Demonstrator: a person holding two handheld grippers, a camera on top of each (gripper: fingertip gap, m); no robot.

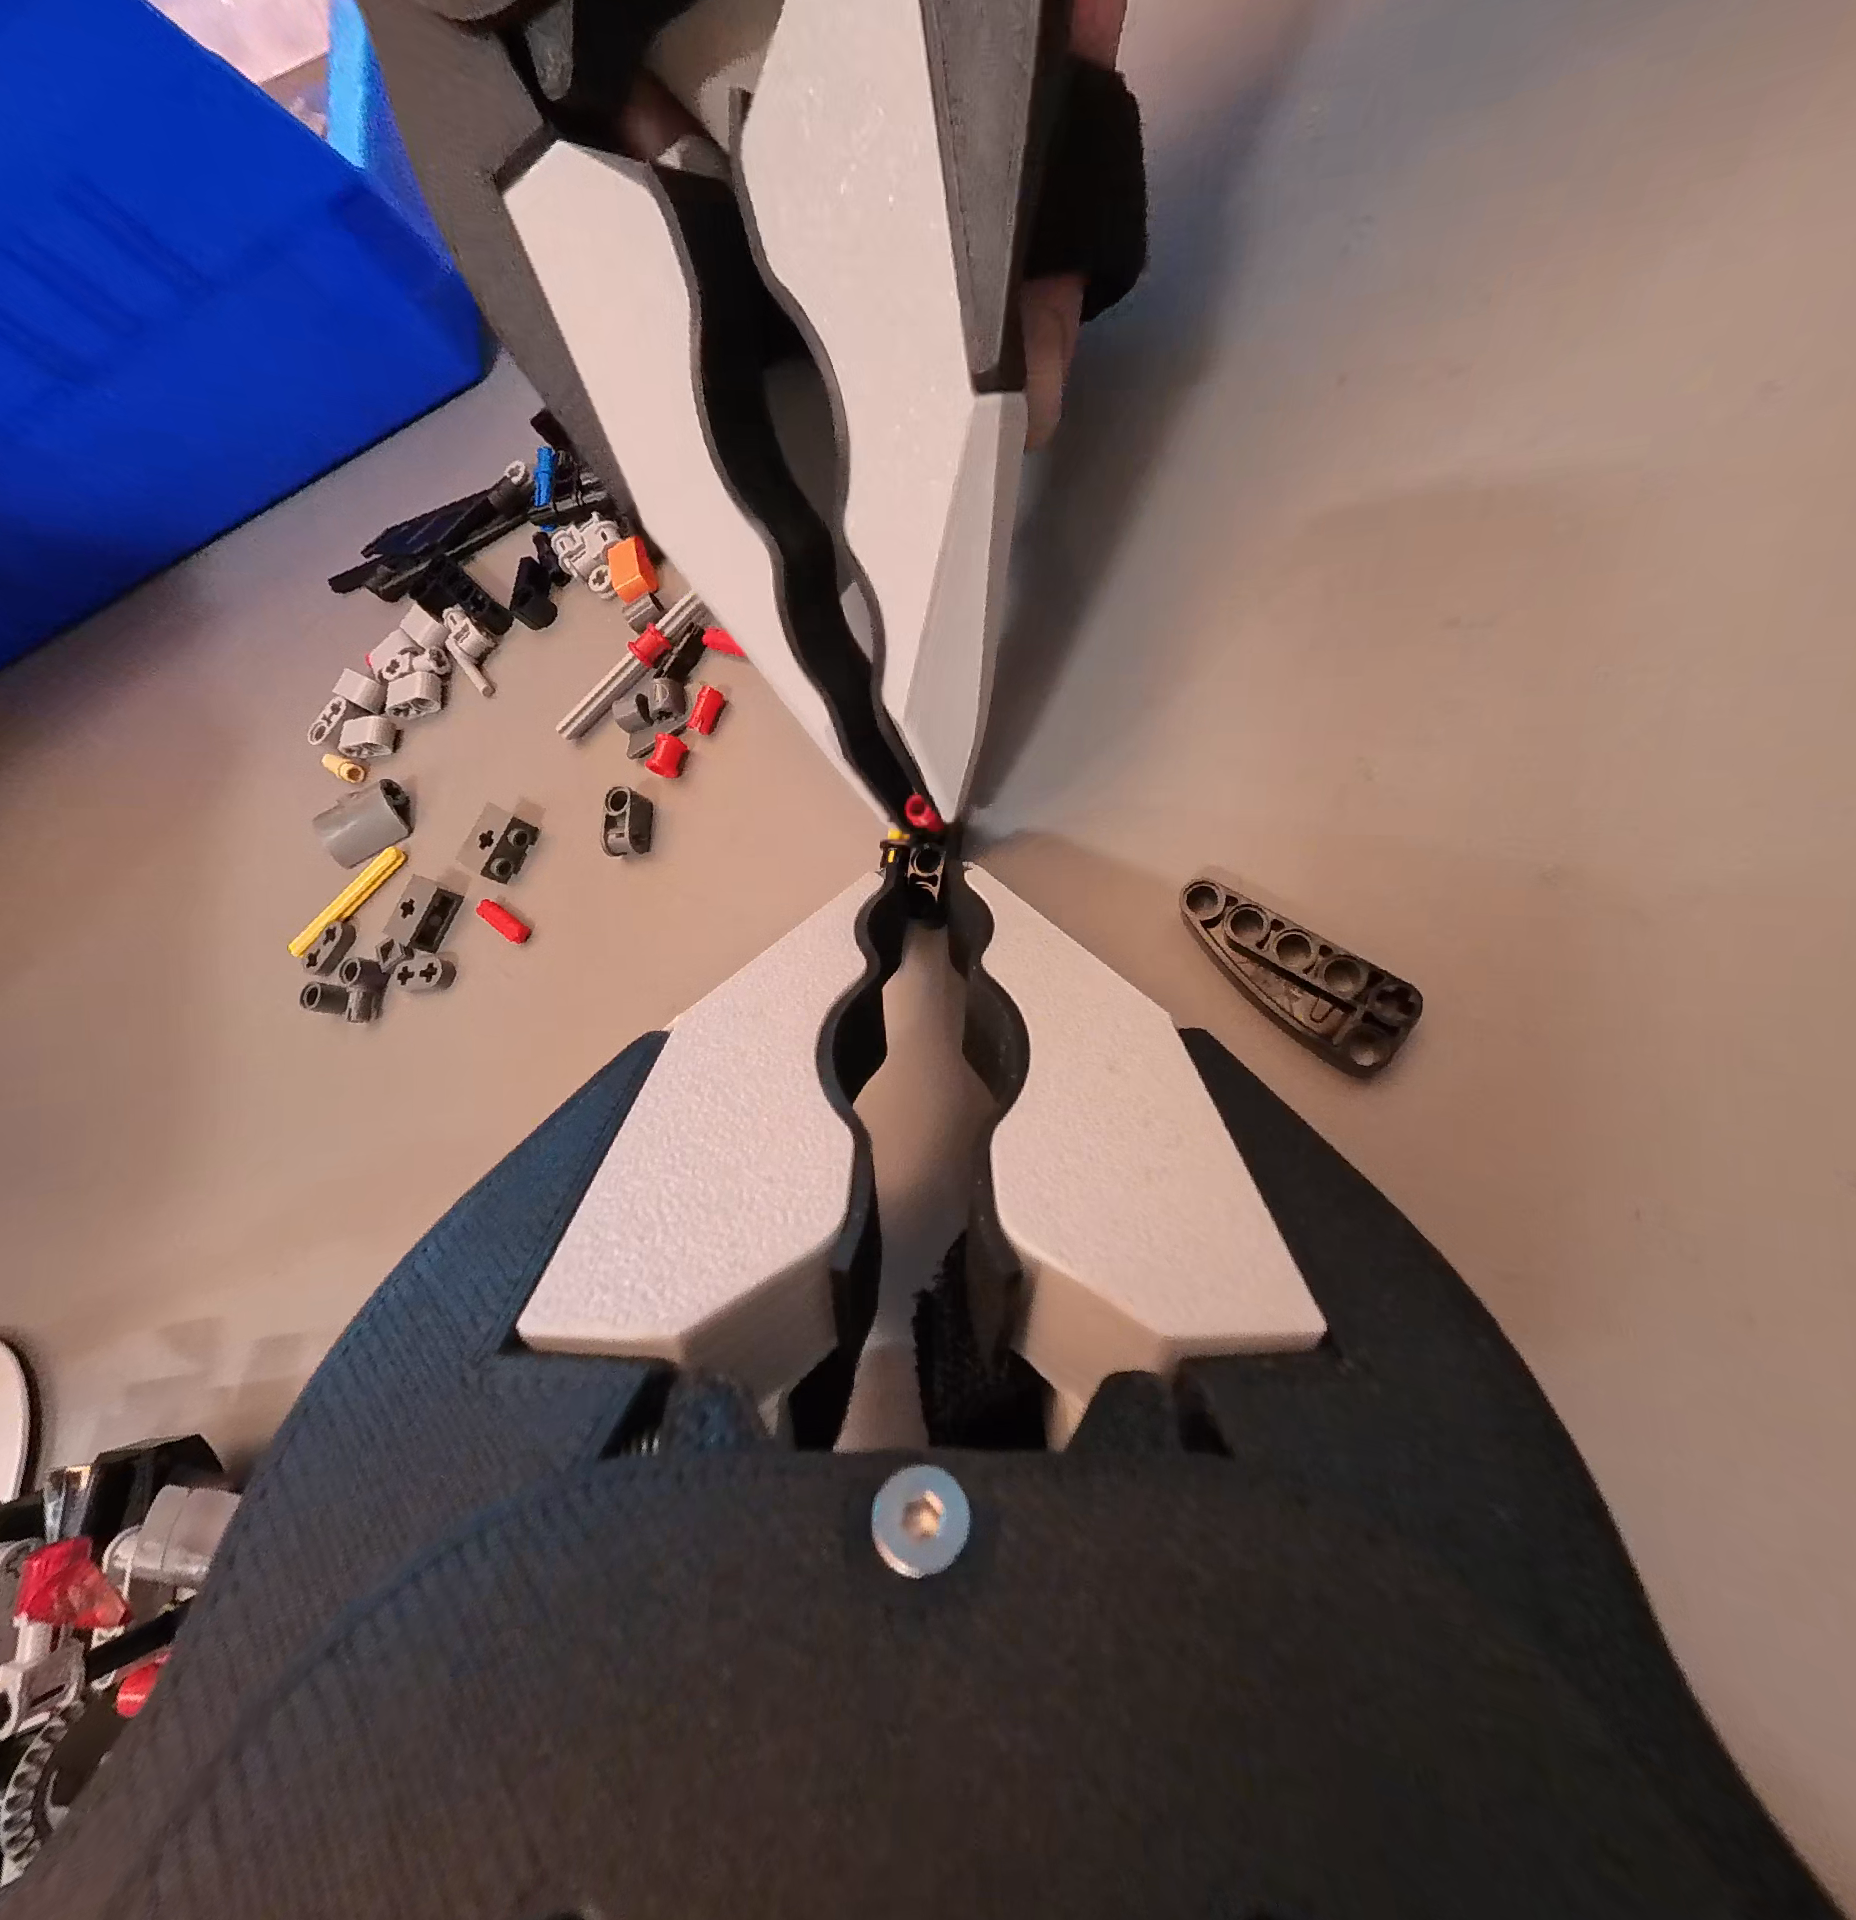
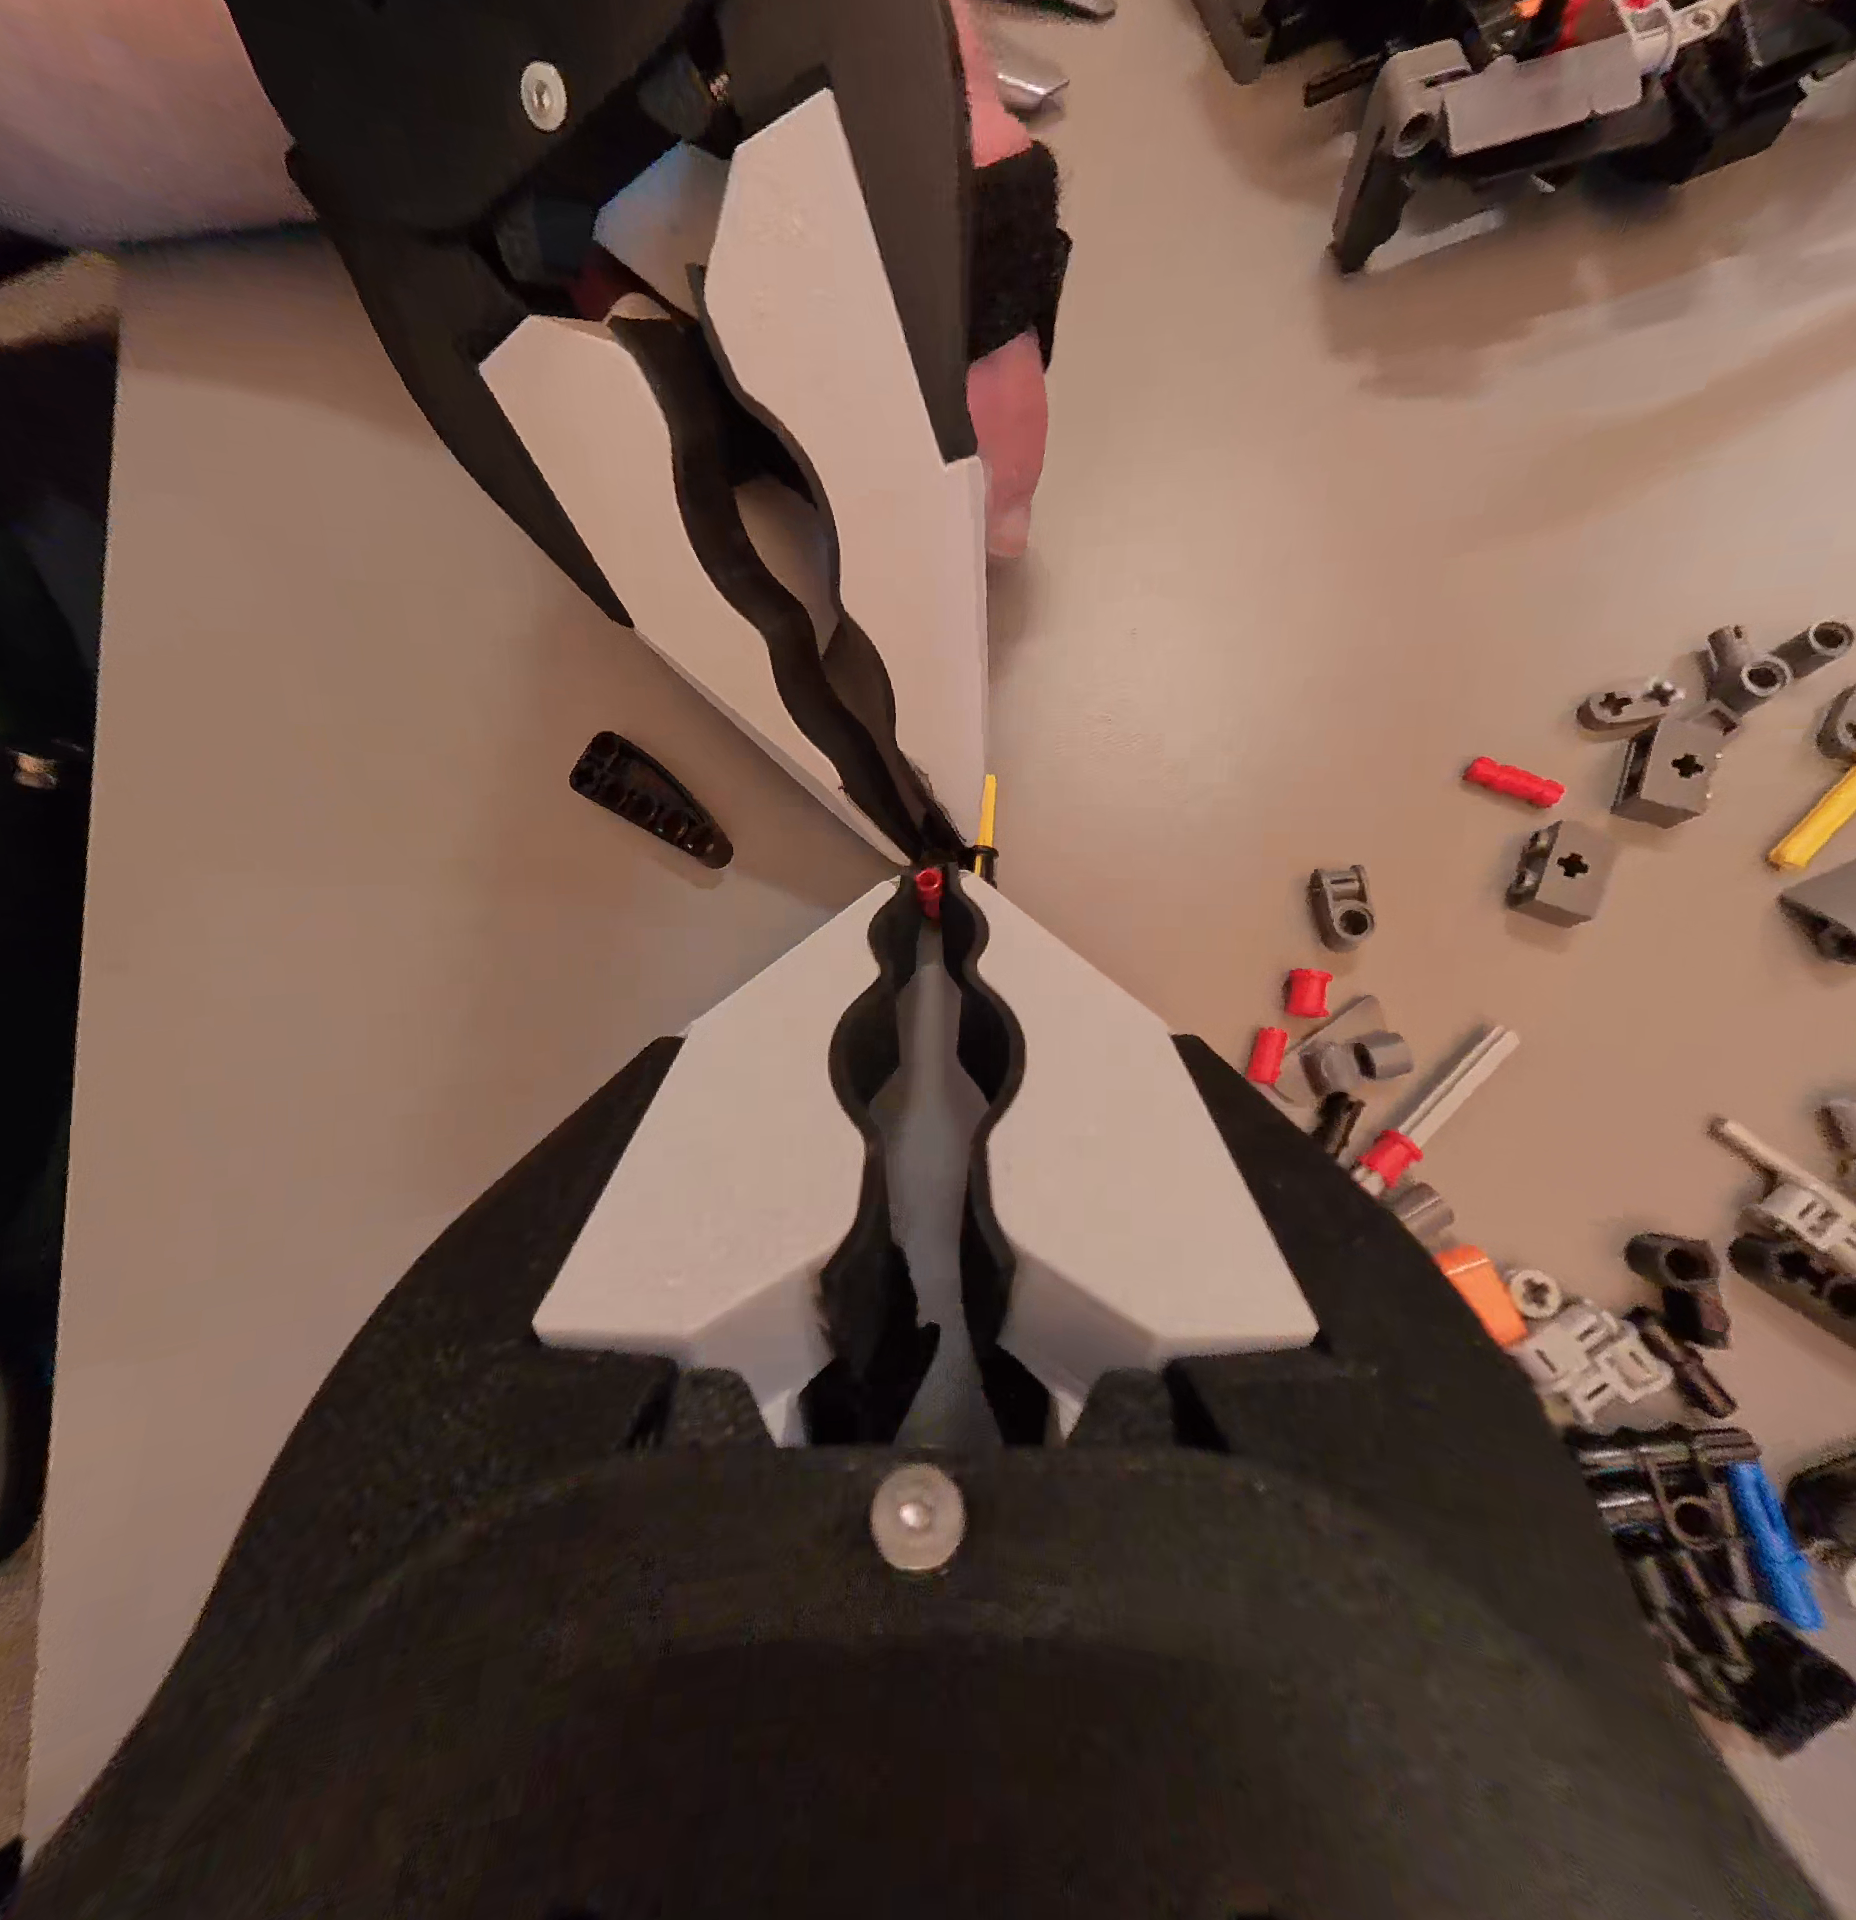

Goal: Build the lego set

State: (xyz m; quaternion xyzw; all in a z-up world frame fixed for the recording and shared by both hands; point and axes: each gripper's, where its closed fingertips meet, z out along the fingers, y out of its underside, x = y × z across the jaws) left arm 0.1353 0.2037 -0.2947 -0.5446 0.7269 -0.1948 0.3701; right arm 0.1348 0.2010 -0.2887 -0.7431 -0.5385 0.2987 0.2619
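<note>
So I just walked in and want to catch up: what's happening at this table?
A person is building a Lego set with two handheld grippers, held tip to tip above the table. The left gripper is shut on a small black connector with a yellow axle through it; the right gripper is shut on a red pin, apparently being pushed into that connector. Loose parts and a black curved panel lie nearby.

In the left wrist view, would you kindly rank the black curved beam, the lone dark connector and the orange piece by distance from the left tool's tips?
1. Lone dark connector, left of the left tool.
2. Black curved beam, to the right.
3. Orange piece, farther up-left in the pile.
</note>
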